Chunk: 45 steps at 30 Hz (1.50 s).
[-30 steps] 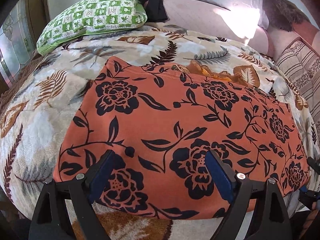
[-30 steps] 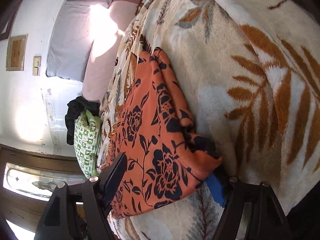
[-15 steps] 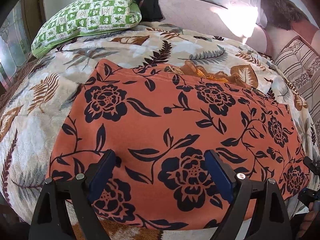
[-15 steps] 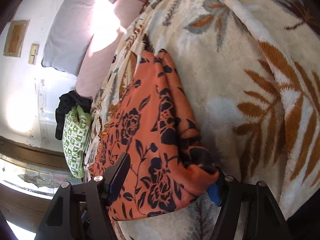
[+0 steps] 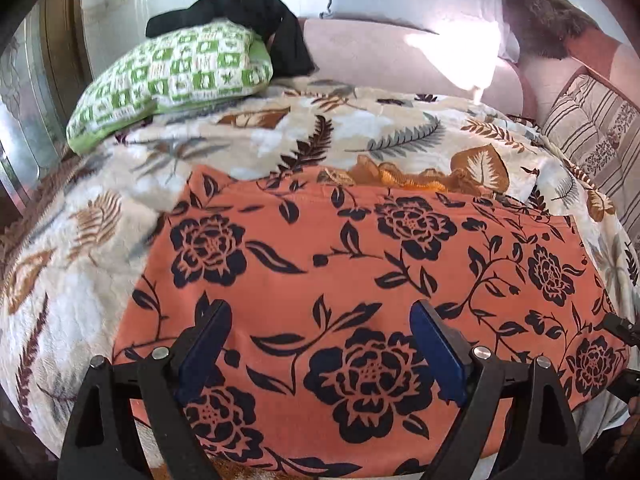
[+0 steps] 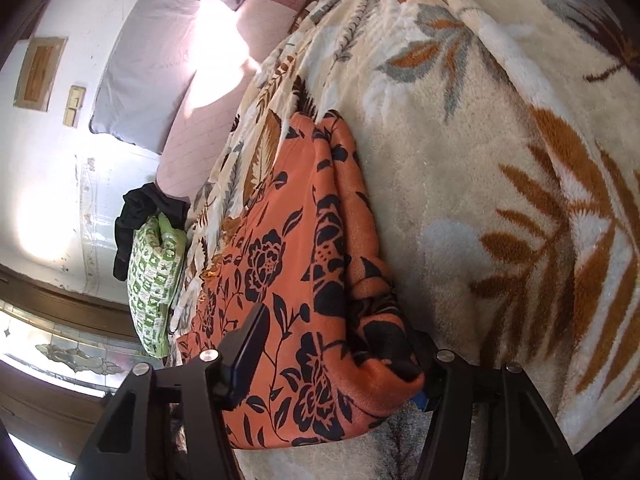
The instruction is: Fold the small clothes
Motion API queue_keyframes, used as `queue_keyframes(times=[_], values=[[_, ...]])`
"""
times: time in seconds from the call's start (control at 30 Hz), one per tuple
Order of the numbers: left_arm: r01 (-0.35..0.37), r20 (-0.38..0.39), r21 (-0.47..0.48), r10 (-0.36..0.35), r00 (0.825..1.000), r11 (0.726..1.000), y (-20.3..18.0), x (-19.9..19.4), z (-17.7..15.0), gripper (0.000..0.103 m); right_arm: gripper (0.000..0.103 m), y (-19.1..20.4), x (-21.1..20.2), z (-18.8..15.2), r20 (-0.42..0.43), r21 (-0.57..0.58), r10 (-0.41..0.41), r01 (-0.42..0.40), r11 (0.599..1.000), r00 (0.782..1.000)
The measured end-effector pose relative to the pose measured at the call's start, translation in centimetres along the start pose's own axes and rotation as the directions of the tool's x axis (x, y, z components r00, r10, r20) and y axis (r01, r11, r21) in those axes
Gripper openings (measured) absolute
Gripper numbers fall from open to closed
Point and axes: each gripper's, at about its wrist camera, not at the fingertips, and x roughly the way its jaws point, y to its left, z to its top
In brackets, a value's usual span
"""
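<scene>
An orange garment with black flowers (image 5: 360, 264) lies spread flat on the bed. My left gripper (image 5: 320, 354) is open, its blue-padded fingers wide apart just above the garment's near edge. In the right wrist view the same garment (image 6: 292, 264) runs away from the camera, its right corner bunched up. My right gripper (image 6: 336, 360) is open, with that bunched corner lying between its fingers. The right finger's pad is mostly hidden under the cloth.
A leaf-patterned fleece blanket (image 5: 80, 240) covers the bed. A green checked pillow (image 5: 172, 80) with a black garment (image 5: 256, 8) on it sits at the far left. Pink and grey pillows (image 5: 380, 48) line the headboard. A small orange cloth (image 5: 404, 176) lies behind the garment.
Both grippers have moved in closer over the garment's near edge and corner. The right gripper has tilted slightly. The garment lies as before.
</scene>
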Motion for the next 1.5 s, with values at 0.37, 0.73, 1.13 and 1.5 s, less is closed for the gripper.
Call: queue_keyframes(times=[0.37, 0.73, 1.13, 1.5], values=[[0.035, -0.138, 0.031, -0.030, 0.990, 0.999, 0.8, 2.9, -0.4, 0.095, 0.012, 7.1, 0.6, 0.4, -0.004, -0.283, -0.138, 0.131, 0.950, 0.990], [0.014, 0.130, -0.471, 0.054, 0.990, 0.882, 22.1, -7.2, -3.9, 0.095, 0.012, 31.5, 5.3, -12.7, 0.001, -0.734, -0.040, 0.028, 0.679, 0.999], [0.042, 0.088, -0.584, 0.012, 0.996, 0.811, 26.4, -6.2, -6.9, 0.095, 0.012, 31.4, 18.6, -19.3, -0.234, -0.724, -0.243, -0.002, 0.689, 0.941], [0.044, 0.086, -0.578, 0.007, 0.996, 0.815, 26.0, -5.8, -6.8, 0.095, 0.046, 31.8, 22.1, -22.2, -0.300, -0.697, -0.193, -0.077, 0.713, 0.934]])
